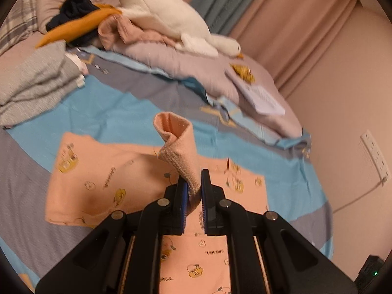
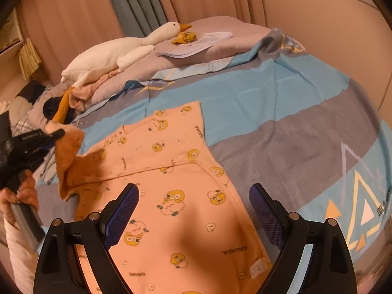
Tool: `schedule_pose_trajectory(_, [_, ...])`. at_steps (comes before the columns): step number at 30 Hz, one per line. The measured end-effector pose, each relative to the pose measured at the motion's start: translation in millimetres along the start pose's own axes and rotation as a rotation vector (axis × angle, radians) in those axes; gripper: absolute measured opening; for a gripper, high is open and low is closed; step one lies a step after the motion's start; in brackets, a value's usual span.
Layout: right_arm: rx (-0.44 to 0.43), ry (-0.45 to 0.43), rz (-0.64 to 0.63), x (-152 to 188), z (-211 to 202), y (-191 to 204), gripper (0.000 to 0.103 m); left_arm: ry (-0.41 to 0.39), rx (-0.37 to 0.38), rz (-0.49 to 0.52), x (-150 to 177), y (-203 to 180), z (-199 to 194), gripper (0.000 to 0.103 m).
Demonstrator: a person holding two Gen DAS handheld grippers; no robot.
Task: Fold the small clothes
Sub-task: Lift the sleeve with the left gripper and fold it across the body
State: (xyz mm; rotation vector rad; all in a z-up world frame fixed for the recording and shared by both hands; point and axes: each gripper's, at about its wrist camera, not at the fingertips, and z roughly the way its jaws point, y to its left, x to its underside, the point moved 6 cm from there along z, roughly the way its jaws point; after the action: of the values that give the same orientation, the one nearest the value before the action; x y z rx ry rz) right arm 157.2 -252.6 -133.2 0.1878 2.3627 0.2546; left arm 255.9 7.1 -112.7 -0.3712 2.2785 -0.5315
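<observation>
Peach duck-print garment (image 2: 171, 196), one; left hand-held gripper (image 1: 194, 191) clamps its cuff, right hand-held gripper (image 2: 193, 210) gapes empty

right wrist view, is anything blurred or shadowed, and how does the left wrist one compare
Right wrist view: the left gripper at the left edge is smeared, and a dark shadow lies on the peach duck-print garment between the open jaws. Left wrist view: warm dim light, fisheye bending at the rim, soft blur on the white plush goose.

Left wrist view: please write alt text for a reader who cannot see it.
The left gripper is shut on a cuff of a pink duck-print garment, which lies on a blue and grey bedsheet. Behind it, a white plush goose rests on piled bedding.
</observation>
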Motion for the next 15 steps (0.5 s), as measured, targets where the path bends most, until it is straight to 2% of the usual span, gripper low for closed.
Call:
schedule_pose_trajectory(8, [0.010,0.009,0.015,2.9,2.0,-10.4,0.091,0.133,-0.021,0.047,36.4,-9.5,47.2,0.009])
schedule_pose_trajectory(15, [0.016,0.024,0.026,6.3,5.2,-18.0,0.091,0.200,-0.049,0.055,53.9,-7.2,71.1,0.010])
